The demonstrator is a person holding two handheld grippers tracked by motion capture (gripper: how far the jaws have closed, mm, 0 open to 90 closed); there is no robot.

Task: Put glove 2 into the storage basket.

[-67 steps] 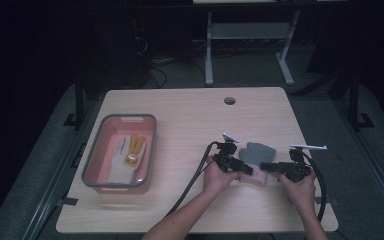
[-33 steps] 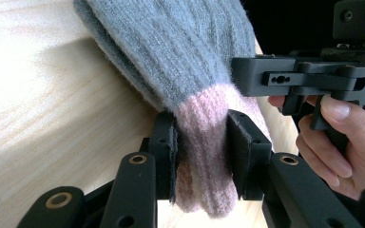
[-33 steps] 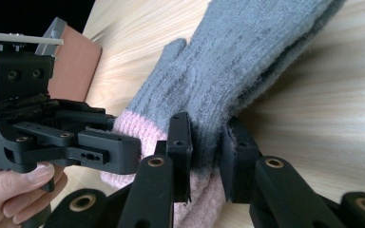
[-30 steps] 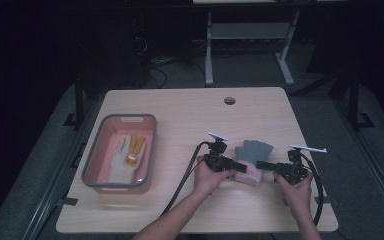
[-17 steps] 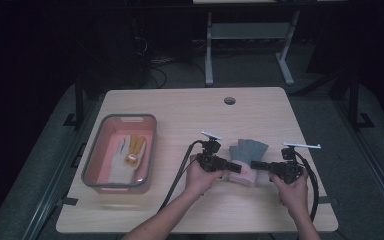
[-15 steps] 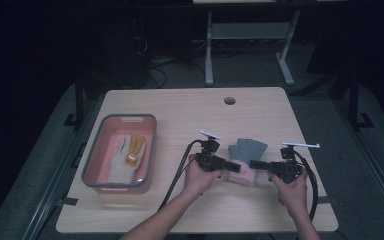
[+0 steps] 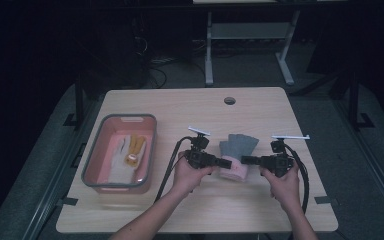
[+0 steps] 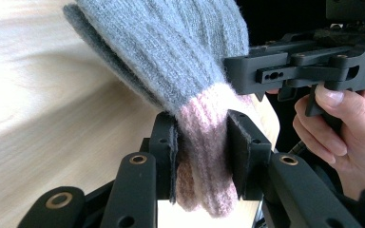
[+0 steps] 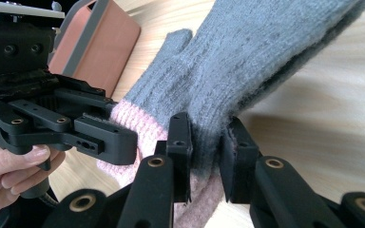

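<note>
A grey knitted glove (image 7: 238,146) with a pink cuff (image 7: 234,171) is held between both grippers over the right half of the table, its fingers pointing away from me. My left gripper (image 7: 227,162) is shut on the pink cuff (image 8: 200,156) from the left. From the opposite side my right gripper (image 7: 245,160) is shut on the glove (image 9: 209,137) where the grey knit meets the cuff. In each gripper view the other gripper and the hand holding it show close by.
A grey-rimmed pink bin (image 7: 94,163) stands at the table's left and holds a white glove (image 7: 116,160) and a yellow glove (image 7: 135,150). A round cable hole (image 7: 229,100) lies near the far edge. Cables trail from both grippers toward me.
Both grippers have carried the glove leftward and up off the table, keeping their hold. The bin and its contents have stayed put.
</note>
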